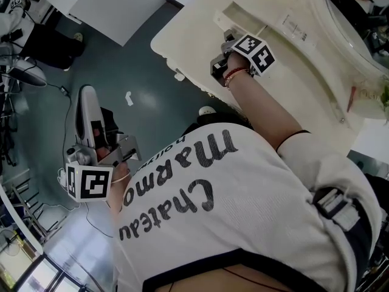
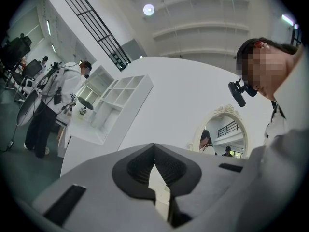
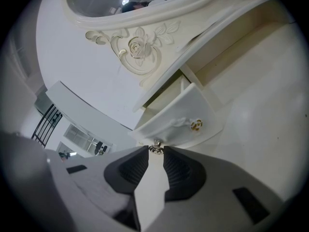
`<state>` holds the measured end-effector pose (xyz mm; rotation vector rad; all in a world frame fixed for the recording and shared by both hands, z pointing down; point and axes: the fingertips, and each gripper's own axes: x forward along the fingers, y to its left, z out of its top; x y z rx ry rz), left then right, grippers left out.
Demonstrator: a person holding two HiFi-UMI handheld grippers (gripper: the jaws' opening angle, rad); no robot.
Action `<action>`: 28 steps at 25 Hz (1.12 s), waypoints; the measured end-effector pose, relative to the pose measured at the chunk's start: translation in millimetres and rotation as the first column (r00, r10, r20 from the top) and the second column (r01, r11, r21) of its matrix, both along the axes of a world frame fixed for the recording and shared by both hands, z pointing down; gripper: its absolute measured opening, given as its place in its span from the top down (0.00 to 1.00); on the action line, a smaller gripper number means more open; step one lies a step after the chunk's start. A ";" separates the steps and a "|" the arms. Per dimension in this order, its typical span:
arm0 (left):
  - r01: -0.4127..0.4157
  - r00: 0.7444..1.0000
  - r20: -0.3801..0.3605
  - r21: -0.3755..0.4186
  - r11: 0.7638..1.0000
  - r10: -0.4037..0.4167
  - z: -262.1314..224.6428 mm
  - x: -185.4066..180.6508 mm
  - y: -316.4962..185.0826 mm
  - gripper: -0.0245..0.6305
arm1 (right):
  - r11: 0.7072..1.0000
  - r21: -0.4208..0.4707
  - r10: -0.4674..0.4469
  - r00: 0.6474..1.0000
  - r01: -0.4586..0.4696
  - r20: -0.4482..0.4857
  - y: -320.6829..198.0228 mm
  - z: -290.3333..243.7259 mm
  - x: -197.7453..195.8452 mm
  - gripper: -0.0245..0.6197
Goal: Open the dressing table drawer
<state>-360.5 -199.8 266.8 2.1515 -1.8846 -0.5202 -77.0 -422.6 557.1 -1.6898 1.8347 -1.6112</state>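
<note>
The cream dressing table (image 1: 194,38) carries a small drawer (image 3: 181,120) under the mirror frame. It stands pulled out at an angle, with a gold flower knob (image 3: 195,125) on its front. My right gripper (image 3: 155,149) is shut on a second small metal knob (image 3: 155,147) at the drawer's lower edge. In the head view the right gripper (image 1: 226,40) reaches over the table top. My left gripper (image 1: 87,93) hangs over the floor at the left, away from the table. In its own view the left gripper (image 2: 154,147) has its tips touching, and nothing is in them.
An oval mirror frame with a carved rose (image 3: 137,47) rises behind the drawer. The table top (image 3: 260,110) spreads to the right. In the left gripper view a person (image 2: 48,105) stands by a white shelf unit (image 2: 120,98), and a wall mirror (image 2: 224,132) hangs beyond.
</note>
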 end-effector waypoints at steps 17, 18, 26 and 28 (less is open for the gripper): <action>0.015 1.000 -0.001 0.039 0.999 -0.015 -12.1 1.1 26.1 0.93 | 0.999 -0.036 -0.031 0.995 0.034 0.092 6.2 -5.0 -7.7 0.78; 0.014 1.000 -0.002 0.043 0.999 -0.014 -13.2 1.5 27.9 0.93 | 0.998 -0.045 -0.036 0.993 0.041 0.113 7.9 -5.5 -10.7 0.77; -0.037 0.999 0.002 0.068 0.997 0.037 -18.6 14.7 29.7 0.93 | 0.994 -0.076 -0.069 0.979 0.085 0.190 38.8 -13.4 -16.4 0.78; -0.062 0.998 0.006 0.065 0.996 0.061 -18.4 21.0 29.0 0.93 | 0.992 -0.056 -0.105 0.979 0.116 0.177 48.1 -21.5 -15.1 0.81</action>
